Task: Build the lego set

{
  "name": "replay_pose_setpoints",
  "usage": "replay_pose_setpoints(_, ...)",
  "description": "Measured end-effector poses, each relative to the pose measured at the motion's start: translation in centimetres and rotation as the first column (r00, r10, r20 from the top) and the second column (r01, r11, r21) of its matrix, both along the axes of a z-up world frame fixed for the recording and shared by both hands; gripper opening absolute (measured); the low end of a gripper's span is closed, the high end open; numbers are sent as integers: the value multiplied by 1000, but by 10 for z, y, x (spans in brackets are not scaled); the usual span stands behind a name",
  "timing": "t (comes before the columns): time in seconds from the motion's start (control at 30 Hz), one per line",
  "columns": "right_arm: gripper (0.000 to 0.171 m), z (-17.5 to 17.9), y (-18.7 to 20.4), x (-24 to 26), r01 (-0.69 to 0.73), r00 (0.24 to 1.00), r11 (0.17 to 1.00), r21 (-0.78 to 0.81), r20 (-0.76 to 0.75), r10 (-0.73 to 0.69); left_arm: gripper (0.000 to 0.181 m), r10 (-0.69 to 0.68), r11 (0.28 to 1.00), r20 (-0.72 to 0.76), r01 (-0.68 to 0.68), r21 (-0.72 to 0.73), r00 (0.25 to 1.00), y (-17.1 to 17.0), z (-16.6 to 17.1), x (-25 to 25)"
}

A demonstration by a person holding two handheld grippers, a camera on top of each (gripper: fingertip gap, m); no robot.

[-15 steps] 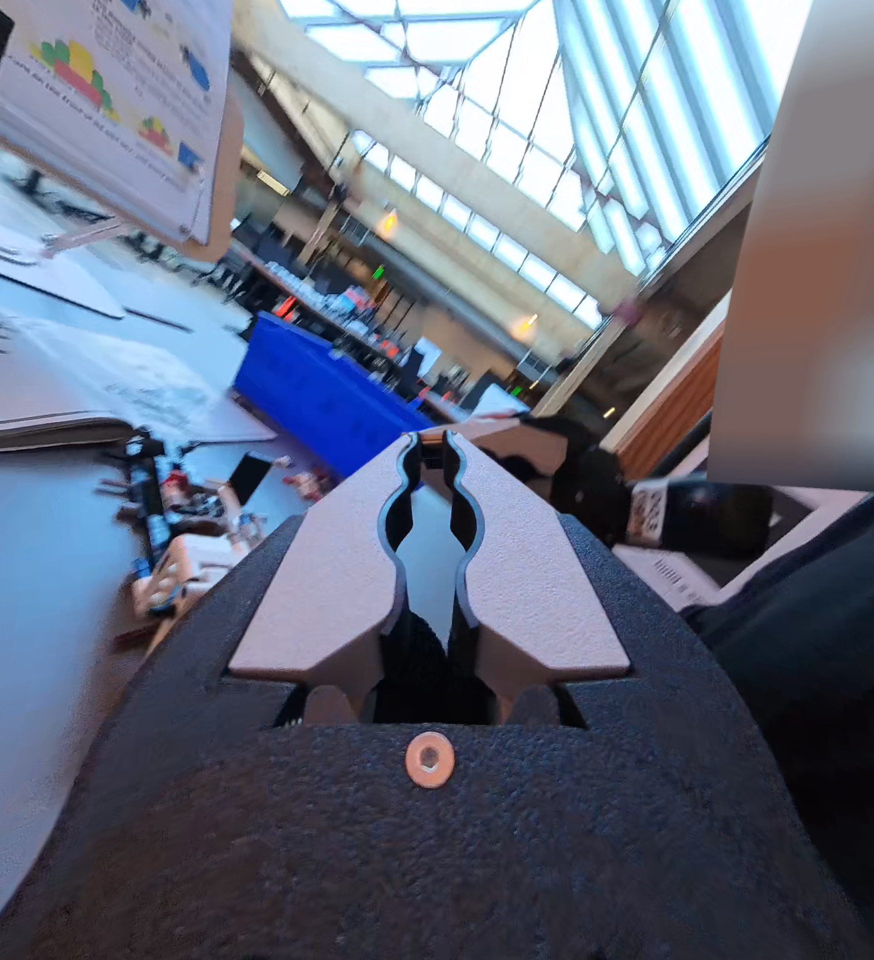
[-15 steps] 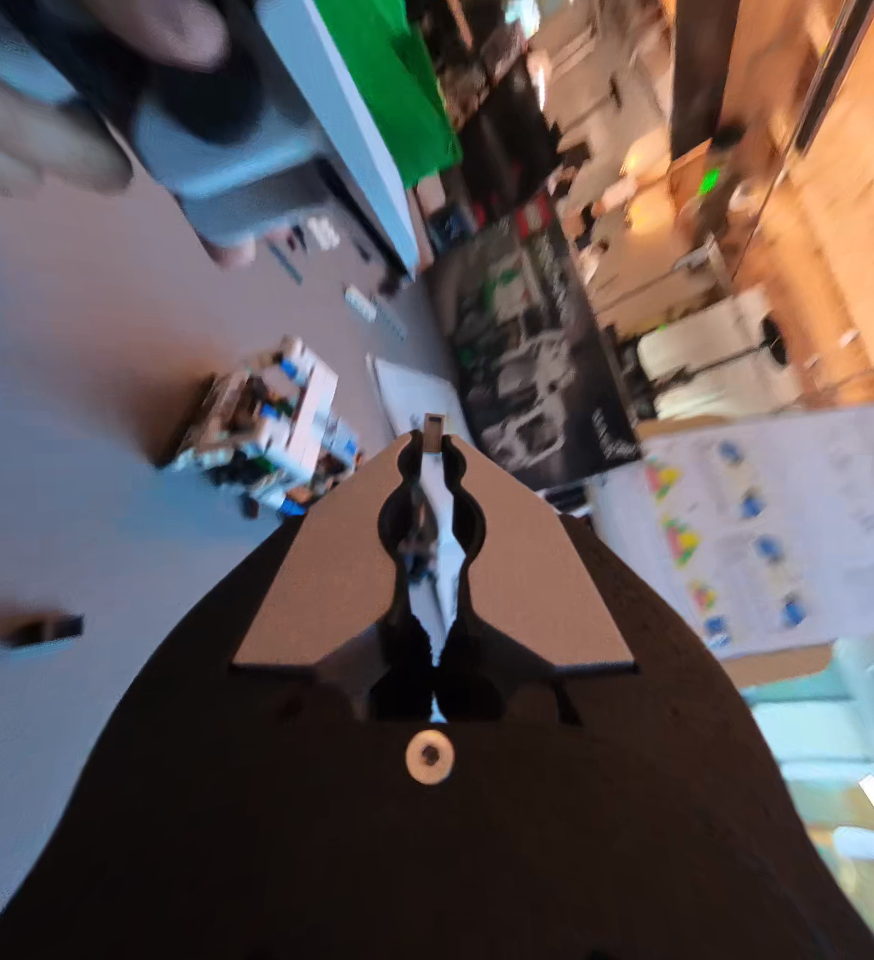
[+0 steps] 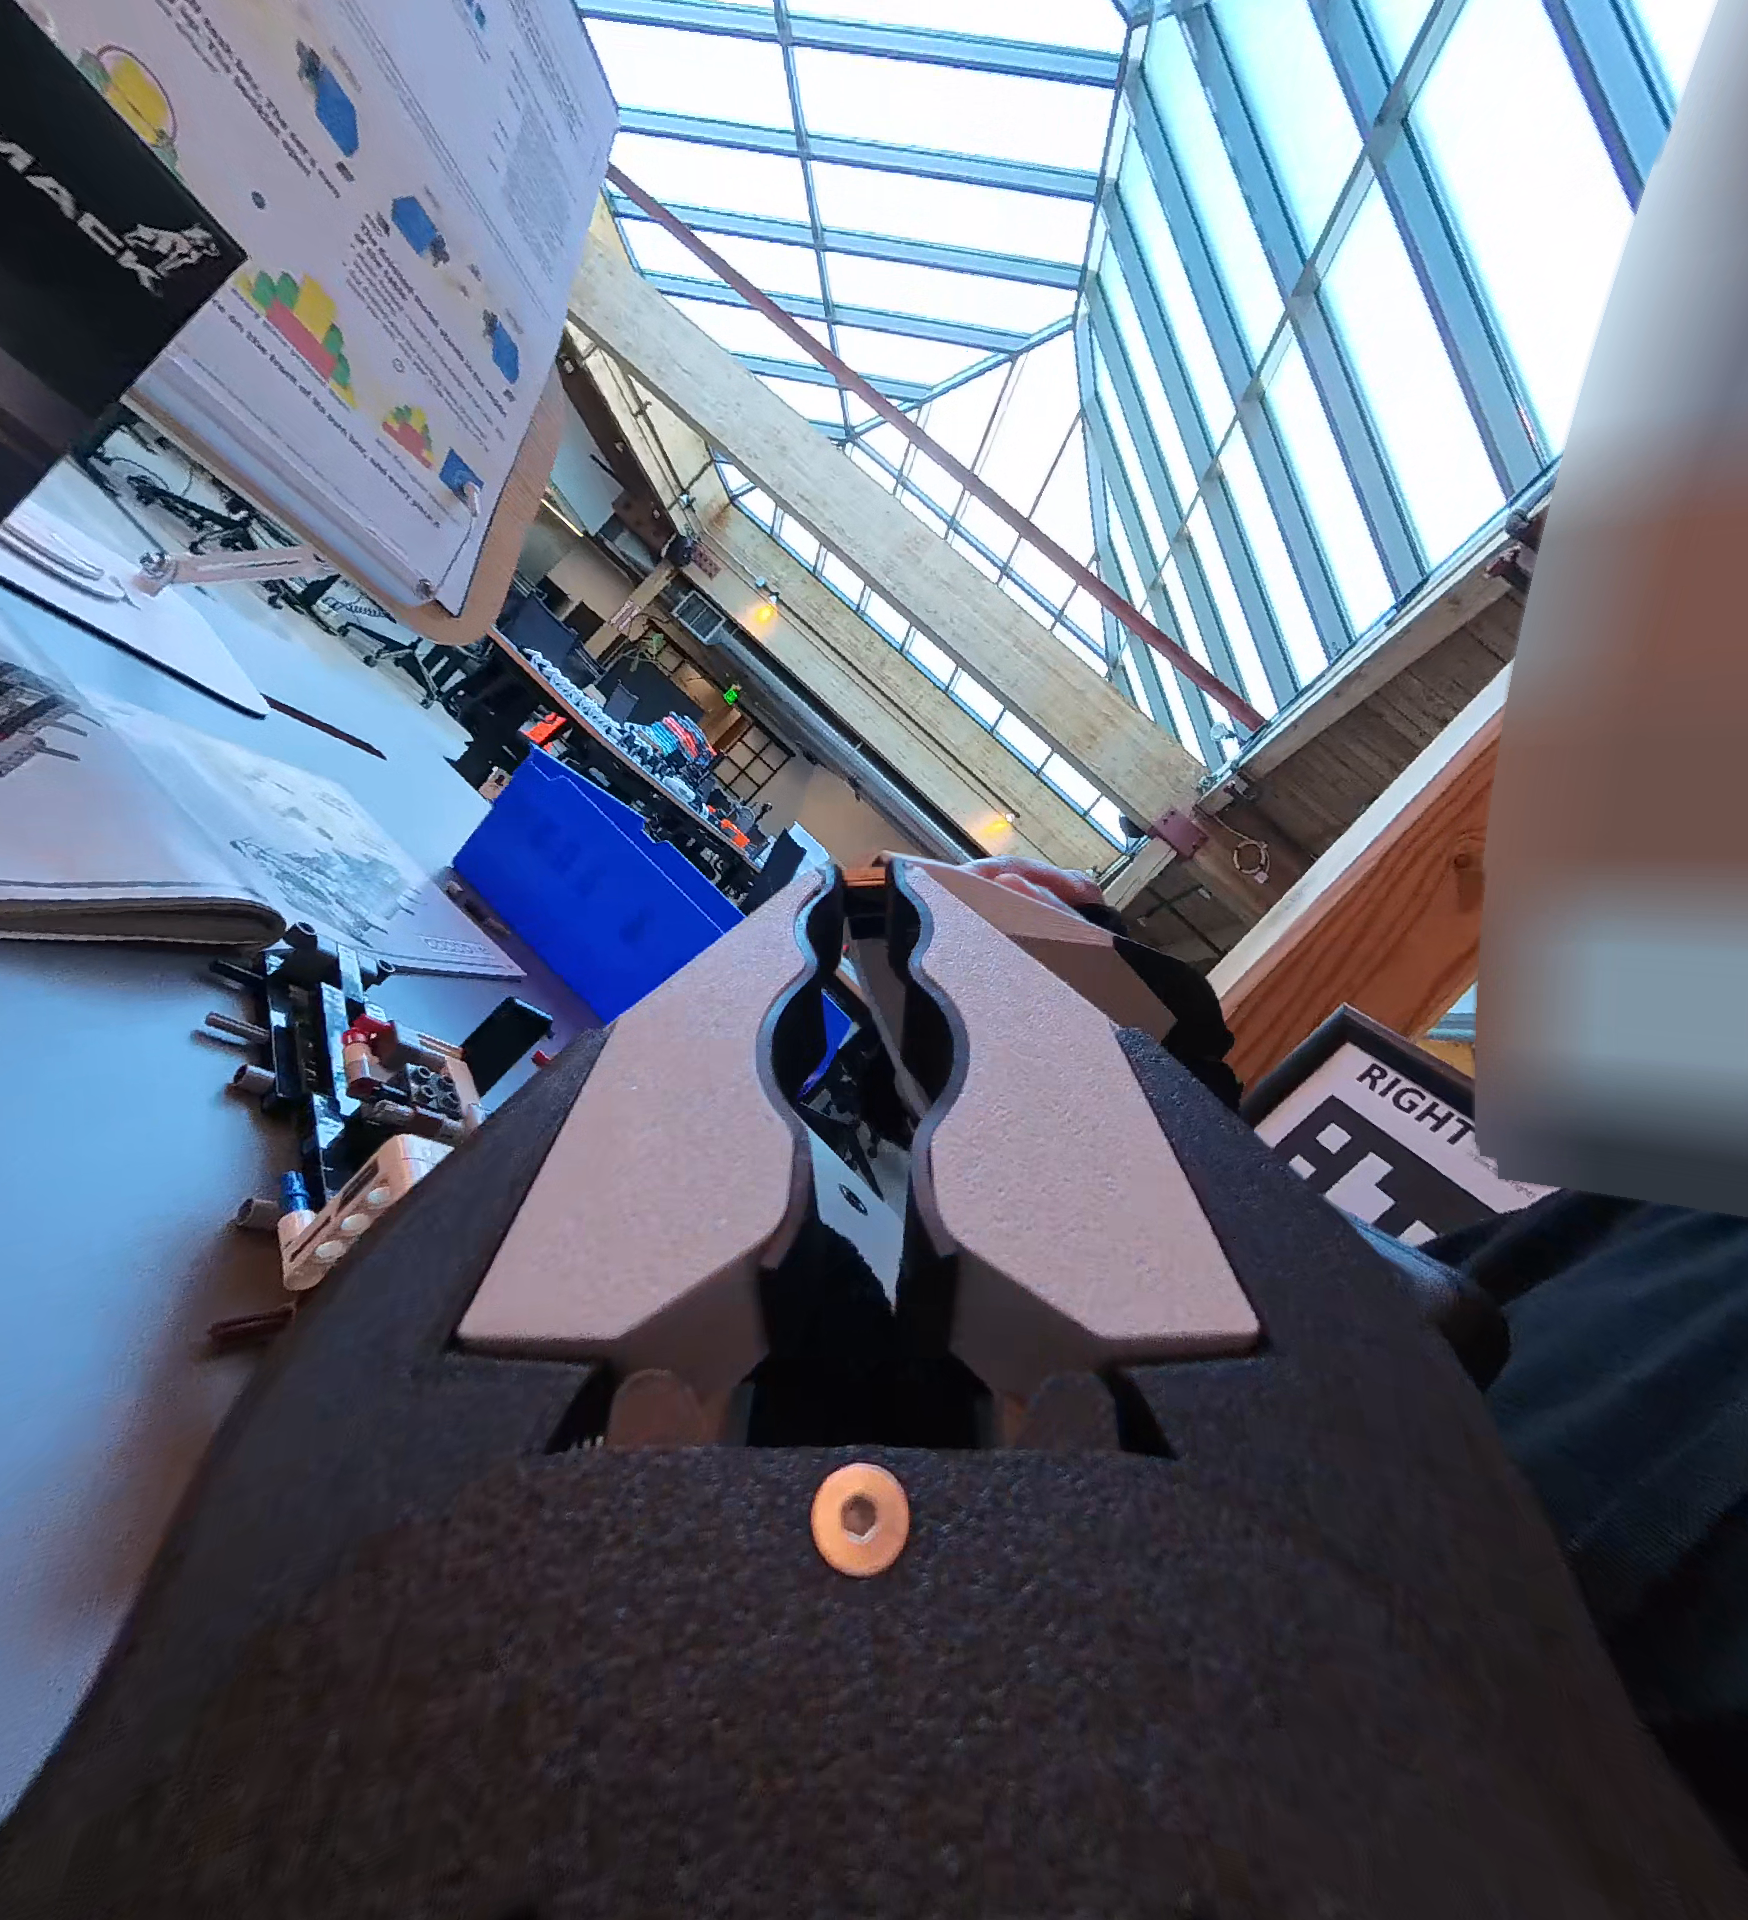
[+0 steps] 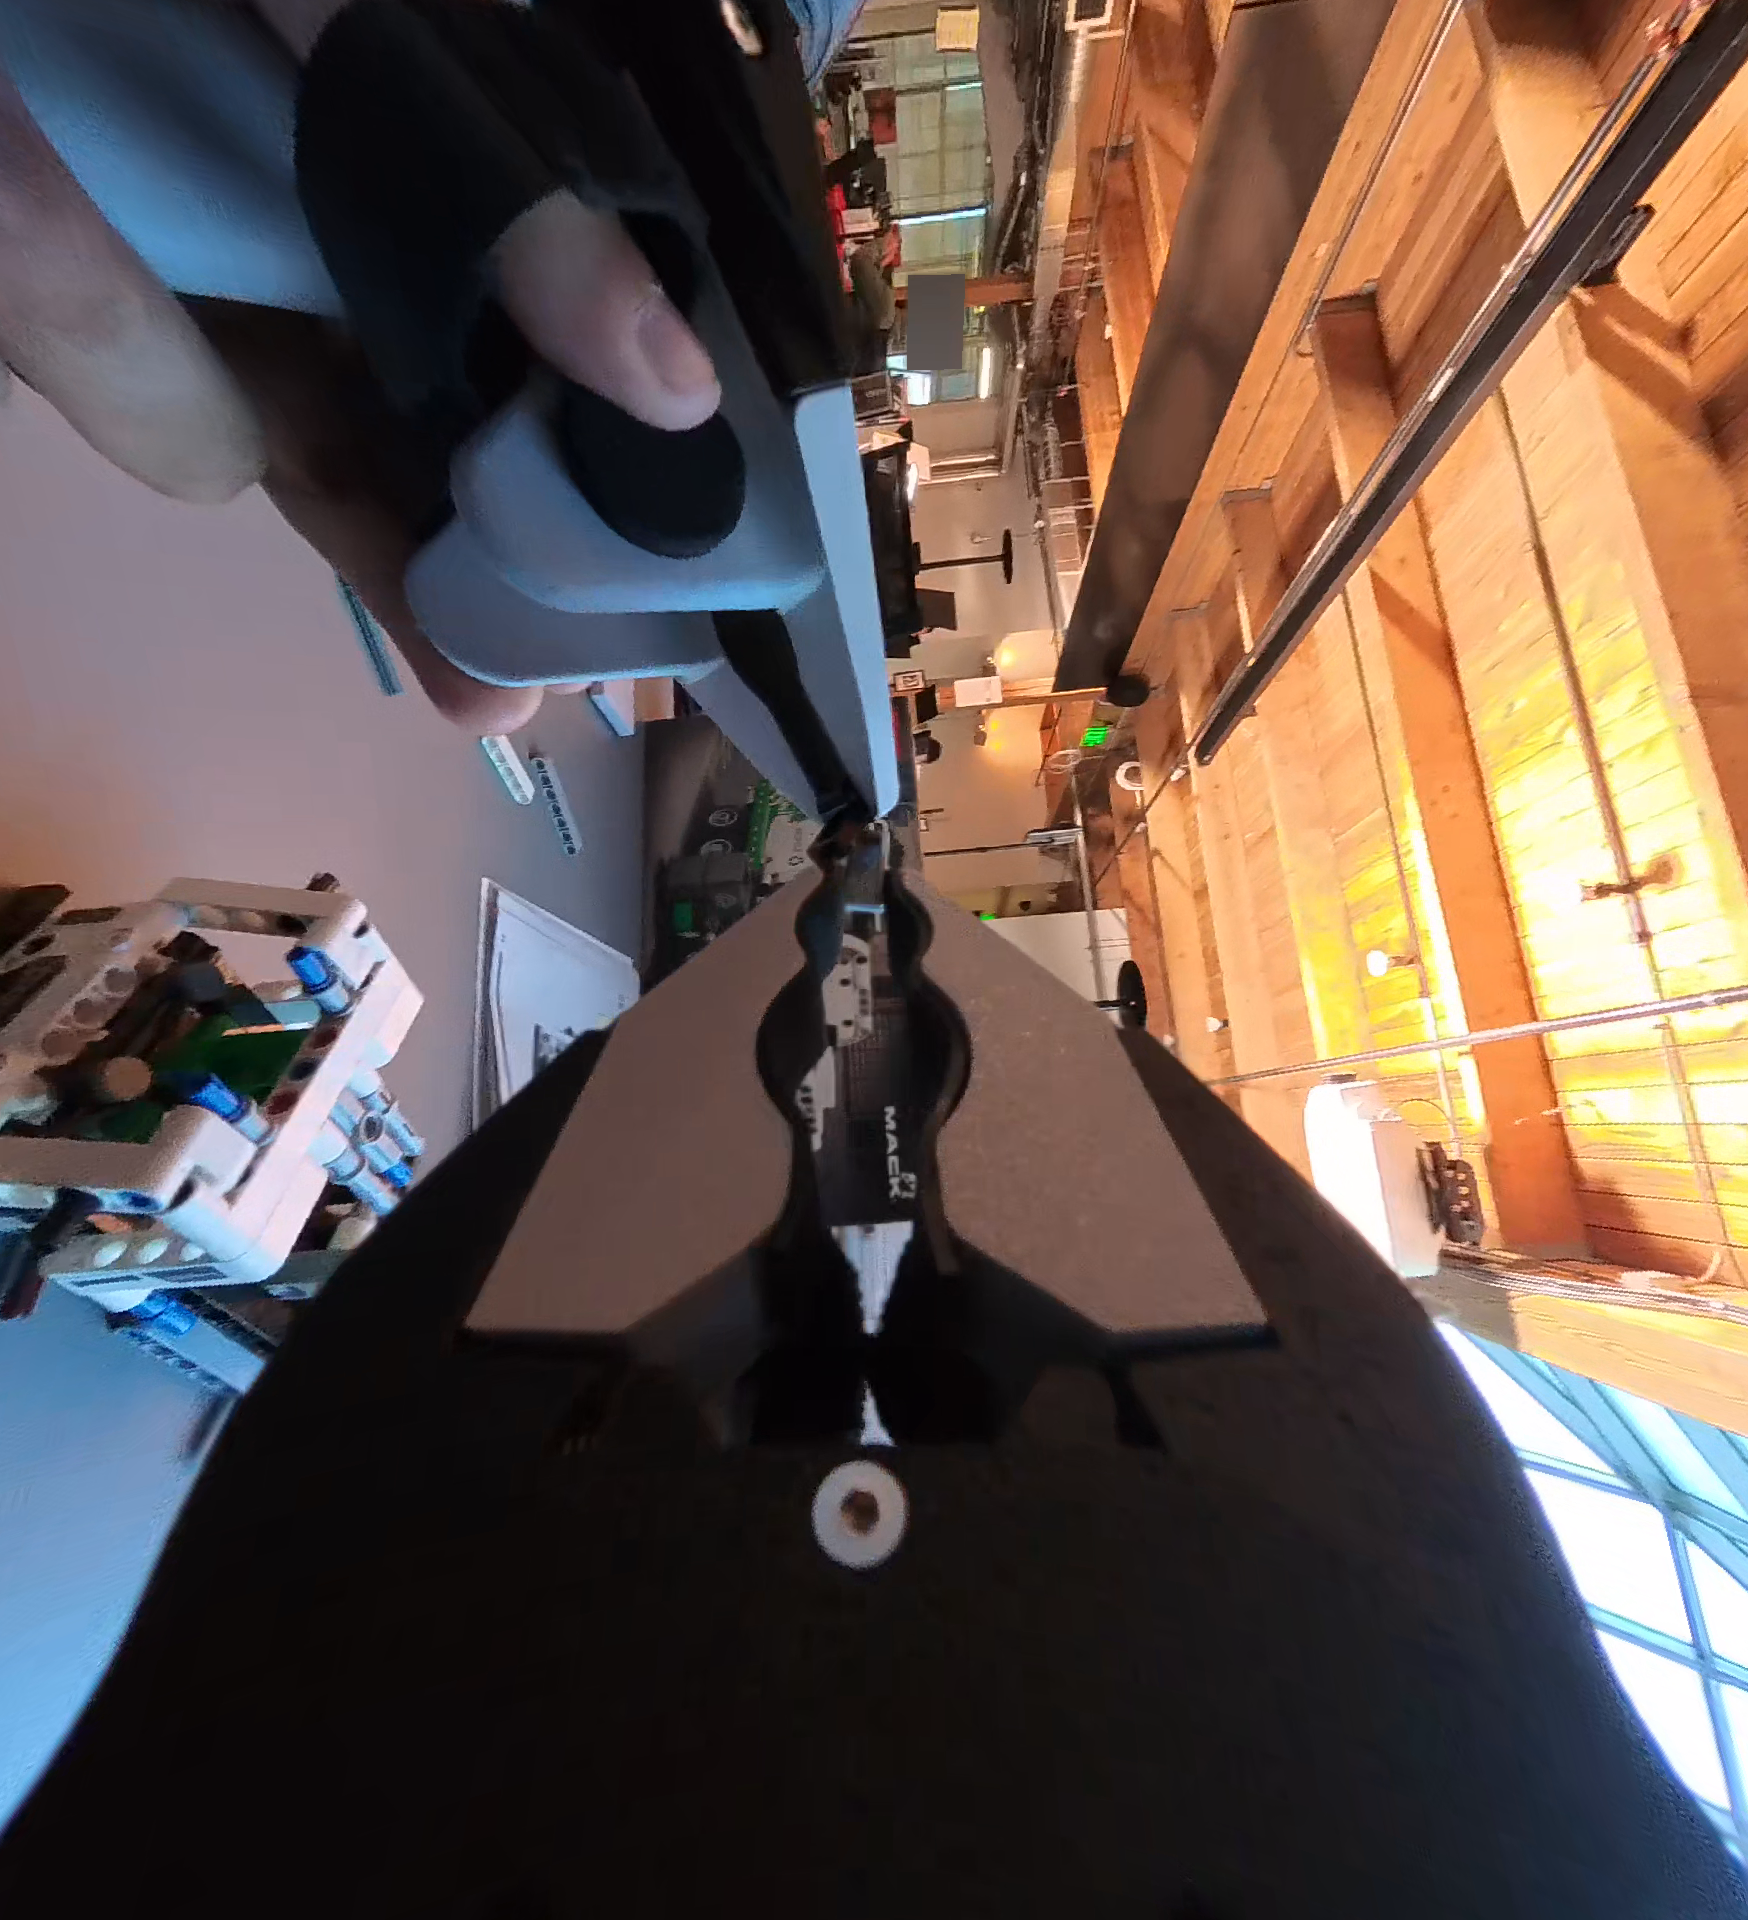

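Pinching a tiny, light, hard piece [image 4: 854, 854] at the tips of the right tongs [image 4: 862, 883], clenched tight. Meeting the left tongs [image 3: 865, 878] tip to tip, nearly closed, maybe on the same piece. Slippery; best held by flat sides.

Rough matt hand-held gripper [image 3: 865, 891], wood beams [image 4: 1472, 727]

Daylight pours through the skylight [image 3: 1005, 260], nearly washing out its panes. Warm lamps glare orange on the wood wall [image 4: 1535, 831]. Wide-angle lenses bend the edges. The near hand [image 4: 174, 312] and table [image 3: 39, 1299] blur softly.
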State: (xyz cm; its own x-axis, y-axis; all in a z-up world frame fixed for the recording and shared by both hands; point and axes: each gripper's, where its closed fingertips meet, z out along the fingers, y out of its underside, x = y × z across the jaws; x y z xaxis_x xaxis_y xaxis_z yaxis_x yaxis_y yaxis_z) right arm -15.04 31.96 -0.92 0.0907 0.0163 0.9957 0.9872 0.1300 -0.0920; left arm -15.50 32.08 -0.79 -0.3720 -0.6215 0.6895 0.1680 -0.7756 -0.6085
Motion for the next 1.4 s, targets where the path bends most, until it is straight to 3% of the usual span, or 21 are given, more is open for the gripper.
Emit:
replay_pose_setpoints(0.3, 6, 2, 4, 0, 24, 995, 997, 78, 92, -31, 6, -31, 994, 13, 32, -105, 999, 8, -1, 2)
replay_pose_setpoints(0.5, 6, -5, 6, -2, -6, 967, 996, 86, 256, -16, 4, -38, 993, 11, 39, -109, 999, 9, 1, 3)
replay_pose_setpoints(0.87, 6, -15, 8, 6, -7, 941, 998, 60, 339, -14, 6, -77, 988, -17, 74, -139, 997, 16, -7, -2)
replay_pose_setpoints(1.0, 6, -23, 3, 21, 26, 996, 996, -86, 85, -19, 6, -83, 996, -119, 87, 22, 989, 13, -18, -5)
replay_pose_setpoints(1.1, 6, -26, -4, 22, -49, 957, 961, -271, -290, -33, 6, -73, 971, -231, 122, 205, 970, 7, -34, -10)
replay_pose_setpoints(1.17, 7, -25, -10, 15, -169, 853, 926, -337, -521, -34, 6, -30, 931, -287, 131, 342, 957, 8, -44, -15)
replay_pose_setpoints(1.27, 6, -39, -16, 2, -374, 622, 790, -485, -763, -174, 6, 1, 848, -312, 164, 505, 950, 7, -51, -24)
replay_pose_setpoints(1.33, 6, -45, -19, -6, -499, 493, 696, -517, -830, -262, 6, -4, 789, -293, 183, 586, 956, 4, -47, -29)
replay_pose_setpoints(1.4, 7, -53, -21, -9, -571, 444, 597, -564, -823, -353, 6, -24, 748, -285, 206, 631, 958, 2, -43, -31)
